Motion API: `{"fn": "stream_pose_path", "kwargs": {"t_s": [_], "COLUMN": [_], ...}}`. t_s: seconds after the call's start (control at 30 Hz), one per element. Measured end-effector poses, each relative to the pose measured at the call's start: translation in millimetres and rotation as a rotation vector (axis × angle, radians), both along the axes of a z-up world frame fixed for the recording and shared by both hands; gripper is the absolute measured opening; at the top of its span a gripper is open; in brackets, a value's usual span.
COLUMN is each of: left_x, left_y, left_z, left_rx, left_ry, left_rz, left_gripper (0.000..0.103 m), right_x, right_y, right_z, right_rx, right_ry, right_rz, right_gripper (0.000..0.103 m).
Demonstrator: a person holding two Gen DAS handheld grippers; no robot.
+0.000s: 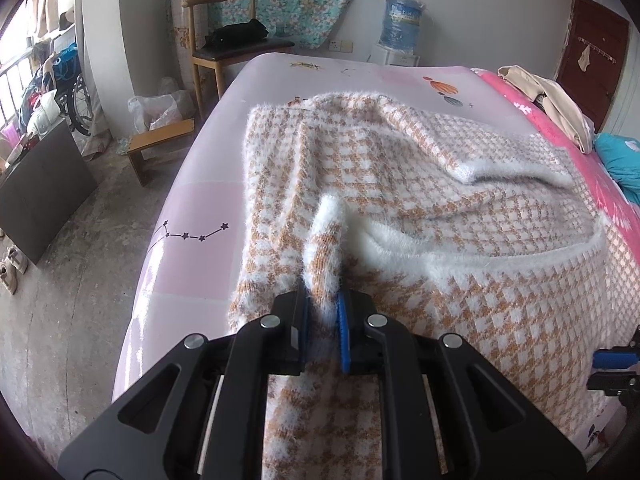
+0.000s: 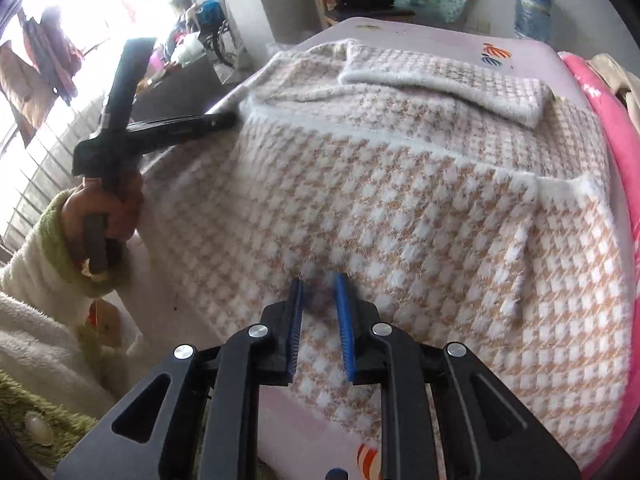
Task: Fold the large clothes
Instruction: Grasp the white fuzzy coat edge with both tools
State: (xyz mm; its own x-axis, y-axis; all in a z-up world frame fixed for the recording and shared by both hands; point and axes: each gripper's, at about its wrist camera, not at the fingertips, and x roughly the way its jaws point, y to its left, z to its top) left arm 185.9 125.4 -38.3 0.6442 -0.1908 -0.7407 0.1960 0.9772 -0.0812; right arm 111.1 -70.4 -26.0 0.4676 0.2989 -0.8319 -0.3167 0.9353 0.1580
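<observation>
A fluffy orange-and-white houndstooth sweater (image 1: 400, 184) lies spread on the bed, with a white-trimmed part folded over at the far right. My left gripper (image 1: 322, 300) is shut on a raised ridge of the sweater's near left edge. In the right wrist view the left gripper (image 2: 224, 120) is at the left, held by a hand (image 2: 116, 208) in a white and green sleeve. My right gripper (image 2: 318, 284) hovers low over the sweater's (image 2: 400, 200) near hem, its blue pads a narrow gap apart with nothing pinched between them. Its blue tip (image 1: 616, 356) shows at the left view's right edge.
The bed has a pale pink sheet (image 1: 192, 248) and a bright pink blanket (image 1: 560, 136) on the right with beige clothes (image 1: 548, 96) and a teal item (image 1: 620, 156). A wooden chair (image 1: 224, 48), a low stool (image 1: 160, 140) and a water jug (image 1: 402, 20) stand beyond it.
</observation>
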Motion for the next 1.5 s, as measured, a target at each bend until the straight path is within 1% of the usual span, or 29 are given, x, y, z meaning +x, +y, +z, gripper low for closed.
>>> {"fn": "stream_pose_path", "kwargs": {"t_s": [0.07, 0.1, 0.13, 0.17, 0.23, 0.27, 0.33, 0.43, 0.5, 0.63, 0.77, 0.83, 0.93, 1.13, 1.3, 1.4, 1.5], "left_x": [0, 0, 0, 0, 0, 0, 0, 0, 0, 0, 0, 1, 2, 2, 4, 4, 4], "left_y": [0, -1, -1, -2, -3, -3, -3, -5, -6, -11, -12, -12, -13, -13, -13, -13, -13], "left_z": [0, 0, 0, 0, 0, 0, 0, 1, 1, 2, 3, 3, 3, 3, 4, 4, 4], "left_rx": [0.0, 0.002, 0.005, 0.008, 0.013, 0.014, 0.013, 0.019, 0.03, 0.06, 0.075, 0.078, 0.084, 0.091, 0.09, 0.093, 0.092], "left_ry": [0.001, 0.002, 0.002, 0.003, 0.003, 0.003, 0.004, 0.006, 0.007, 0.013, 0.024, 0.031, 0.036, 0.045, 0.049, 0.049, 0.049], "left_rz": [0.003, 0.005, 0.006, 0.007, 0.009, 0.009, 0.012, 0.016, 0.019, 0.029, 0.034, 0.036, 0.036, 0.035, 0.035, 0.033, 0.034], "left_gripper": [0.012, 0.012, 0.012, 0.012, 0.012, 0.012, 0.012, 0.012, 0.012, 0.013, 0.013, 0.013, 0.013, 0.013, 0.013, 0.013, 0.013], "right_x": [-4, -7, -7, -7, -2, 0, 4, 24, 31, 49, 50, 45, 47, 63, 58, 53, 55], "right_y": [-15, -27, -40, -63, -89, -105, -125, -152, -164, -172, -166, -163, -161, -168, -159, -150, -144], "right_z": [12, 20, 28, 38, 47, 51, 53, 46, 38, 19, 9, 10, 13, 10, 10, 10, 9], "right_rx": [0.009, 0.014, 0.019, 0.018, 0.004, -0.02, -0.044, -0.022, -0.012, 0.028, 0.058, 0.06, 0.033, 0.022, -0.006, -0.012, -0.048], "right_ry": [-0.037, -0.065, -0.094, -0.131, -0.156, -0.166, -0.172, -0.144, -0.119, -0.048, -0.005, 0.001, -0.003, 0.012, 0.032, 0.038, 0.031], "right_rz": [-0.026, -0.059, -0.102, -0.181, -0.273, -0.334, -0.401, -0.458, -0.463, -0.45, -0.425, -0.41, -0.407, -0.437, -0.419, -0.386, -0.377], "right_gripper": [0.025, 0.036, 0.043, 0.044, 0.045, 0.045, 0.045, 0.045, 0.045, 0.045, 0.045, 0.045, 0.044, 0.044, 0.044, 0.041, 0.041]}}
